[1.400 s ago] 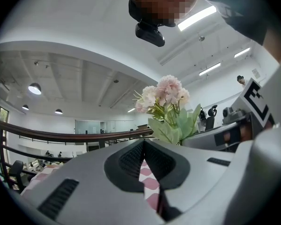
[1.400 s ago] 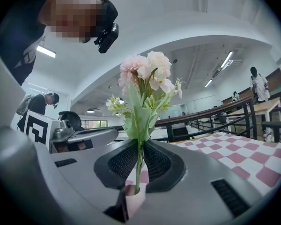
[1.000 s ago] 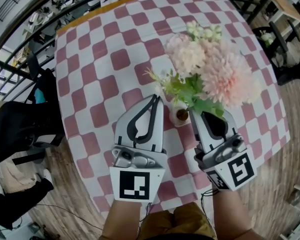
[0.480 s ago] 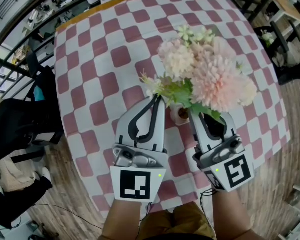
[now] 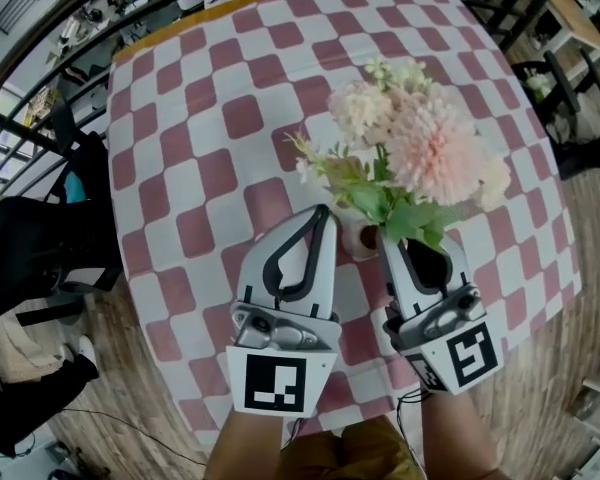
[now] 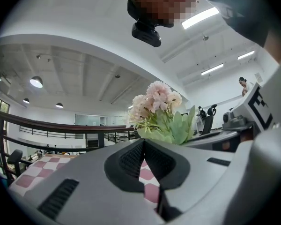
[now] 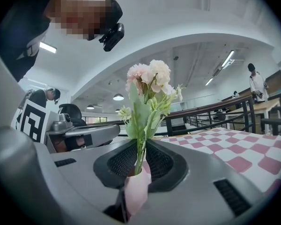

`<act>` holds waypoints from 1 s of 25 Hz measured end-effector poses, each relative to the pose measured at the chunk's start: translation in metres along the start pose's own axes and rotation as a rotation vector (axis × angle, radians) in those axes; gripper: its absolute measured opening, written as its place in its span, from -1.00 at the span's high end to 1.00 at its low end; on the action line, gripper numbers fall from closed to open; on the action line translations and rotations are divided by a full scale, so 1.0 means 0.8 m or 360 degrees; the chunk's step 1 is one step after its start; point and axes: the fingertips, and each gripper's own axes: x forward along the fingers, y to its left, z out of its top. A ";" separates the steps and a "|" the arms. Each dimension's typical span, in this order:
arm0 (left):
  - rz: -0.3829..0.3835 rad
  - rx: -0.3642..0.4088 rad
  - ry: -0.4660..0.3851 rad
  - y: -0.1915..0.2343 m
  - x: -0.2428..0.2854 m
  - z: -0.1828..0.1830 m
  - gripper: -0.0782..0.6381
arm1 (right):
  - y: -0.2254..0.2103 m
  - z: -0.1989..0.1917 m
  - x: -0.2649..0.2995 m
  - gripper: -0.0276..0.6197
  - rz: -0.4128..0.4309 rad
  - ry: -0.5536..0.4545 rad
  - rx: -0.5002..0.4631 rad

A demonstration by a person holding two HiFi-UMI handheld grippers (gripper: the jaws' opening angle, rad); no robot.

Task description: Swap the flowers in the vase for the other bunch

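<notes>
A bunch of pale pink flowers [image 5: 425, 148] with green leaves stands in a small pinkish-white vase [image 5: 358, 236] near the table's front edge. My right gripper [image 5: 388, 236] lies level, its tips hidden under the leaves. In the right gripper view the stems [image 7: 140, 158] rise from the vase [image 7: 136, 191] between the jaws, which are shut on them just above the vase mouth. My left gripper [image 5: 323, 213] is shut and empty, its tips just left of the vase. The flowers [image 6: 154, 97] show beyond it in the left gripper view. Only this one bunch is in view.
The round table [image 5: 210, 118] has a pink and white checked cloth, and its front edge is close to my hands. A black chair [image 5: 40, 248] stands at the left on the wood floor, and more furniture [image 5: 550, 78] at the right. A person [image 7: 257, 83] stands far off.
The bunch leaned left half a second ago and now sits further right again. Both grippers appear slightly lower in the picture. Neither gripper's jaws have changed.
</notes>
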 end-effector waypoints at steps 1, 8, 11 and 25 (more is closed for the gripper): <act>-0.0002 -0.0003 0.0003 0.000 0.000 -0.002 0.76 | 0.000 -0.002 0.000 0.74 -0.0003 -0.0001 0.0004; -0.0018 -0.0004 0.0006 -0.002 0.004 -0.007 0.76 | 0.003 -0.009 0.005 0.73 0.0044 -0.0008 0.0044; -0.0024 -0.0014 0.0015 -0.004 0.005 -0.012 0.76 | 0.003 -0.014 0.004 0.61 0.0045 -0.0001 0.0055; -0.0024 -0.0034 0.0031 -0.005 0.008 -0.023 0.76 | 0.005 -0.034 0.005 0.44 0.0079 0.0064 0.0085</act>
